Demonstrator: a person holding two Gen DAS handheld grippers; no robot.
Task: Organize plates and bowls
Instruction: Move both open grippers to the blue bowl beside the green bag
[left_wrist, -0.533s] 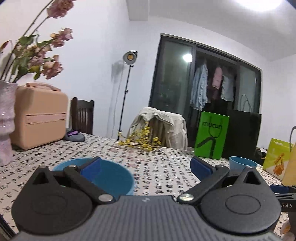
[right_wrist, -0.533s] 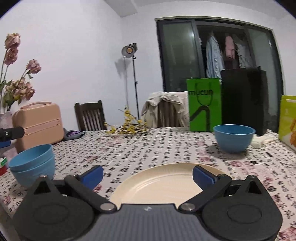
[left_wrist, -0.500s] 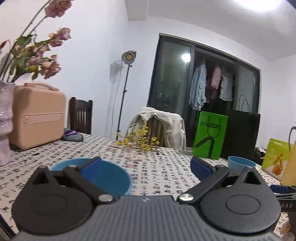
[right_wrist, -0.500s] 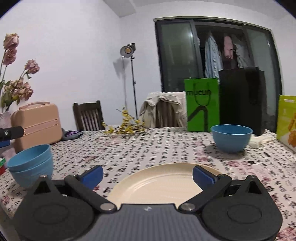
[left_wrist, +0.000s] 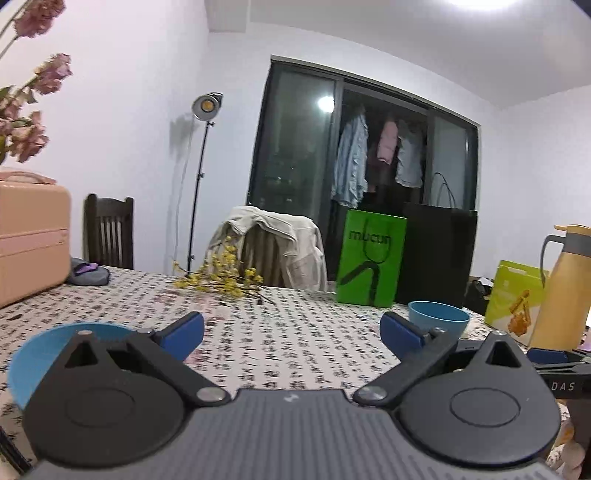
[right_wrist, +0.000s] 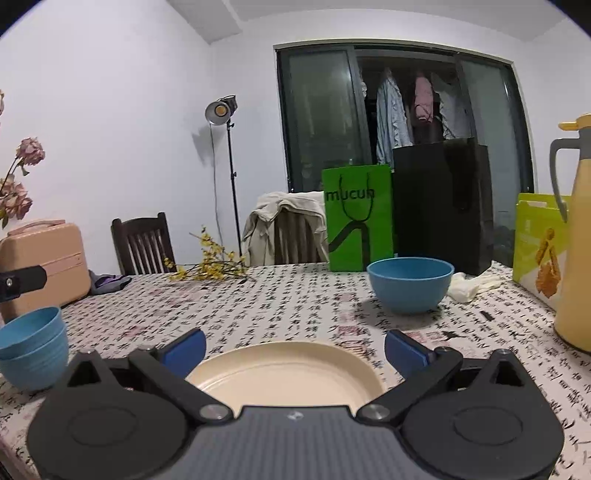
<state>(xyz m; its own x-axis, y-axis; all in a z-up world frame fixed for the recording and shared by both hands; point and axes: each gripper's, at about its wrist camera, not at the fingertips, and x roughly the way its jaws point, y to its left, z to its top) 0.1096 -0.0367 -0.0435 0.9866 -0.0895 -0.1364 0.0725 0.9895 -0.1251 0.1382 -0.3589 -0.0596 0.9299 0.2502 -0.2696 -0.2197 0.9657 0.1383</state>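
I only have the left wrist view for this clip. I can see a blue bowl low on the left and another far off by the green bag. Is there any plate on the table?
Observer: Yes. One cream plate lies flat on the tablecloth just ahead of the right gripper, whose jaws stand open with nothing in them.
Operator: Is that bowl on the left a single bowl?
Observer: No. The right wrist view shows it side-on as a stack of blue bowls, at least two, nested one inside the other.
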